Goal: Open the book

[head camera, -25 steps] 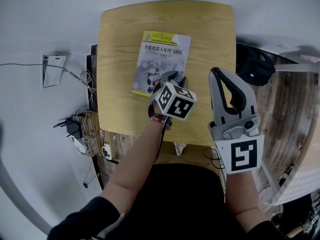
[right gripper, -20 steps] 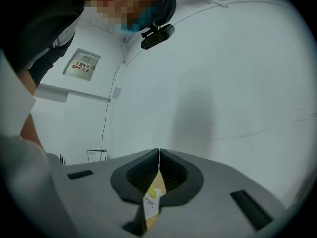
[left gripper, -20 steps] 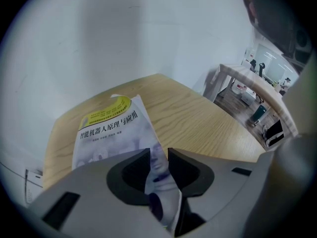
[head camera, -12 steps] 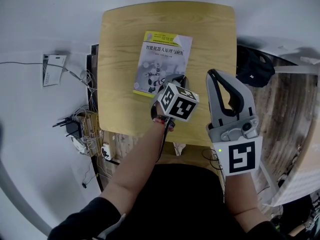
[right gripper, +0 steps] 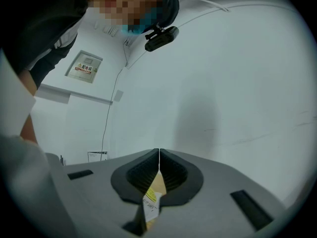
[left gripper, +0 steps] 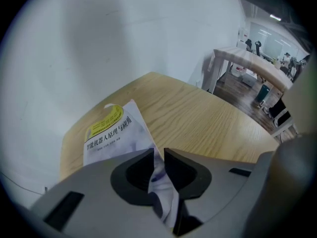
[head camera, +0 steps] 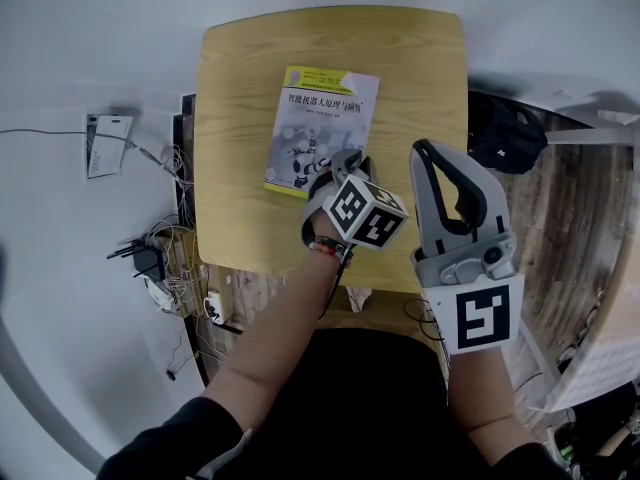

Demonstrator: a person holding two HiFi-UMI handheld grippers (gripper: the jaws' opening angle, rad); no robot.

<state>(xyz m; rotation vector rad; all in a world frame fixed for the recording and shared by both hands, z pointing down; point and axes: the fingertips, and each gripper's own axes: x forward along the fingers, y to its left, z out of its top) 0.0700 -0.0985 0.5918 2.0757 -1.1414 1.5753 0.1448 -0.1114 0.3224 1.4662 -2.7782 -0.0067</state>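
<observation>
While R gripper [head camera: 428, 150] jaws meet, L gripper [left gripper: 158, 153] jaws eased ajar — book cover [left gripper: 115, 132] between.

Left gripper [left gripper: 158, 155] rolled; fingers opening, book cover [left gripper: 116, 133] between.

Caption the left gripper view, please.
Left claw, jaws just opening, with the book's cover between them above the wooden table.

Left gripper [left gripper: 158, 153] tips steeply down, its jaws just opened a little and now standing slightly apart around the book cover [left gripper: 116, 133], while the right gripper [right gripper: 159, 152] beside it points level, jaws together.
</observation>
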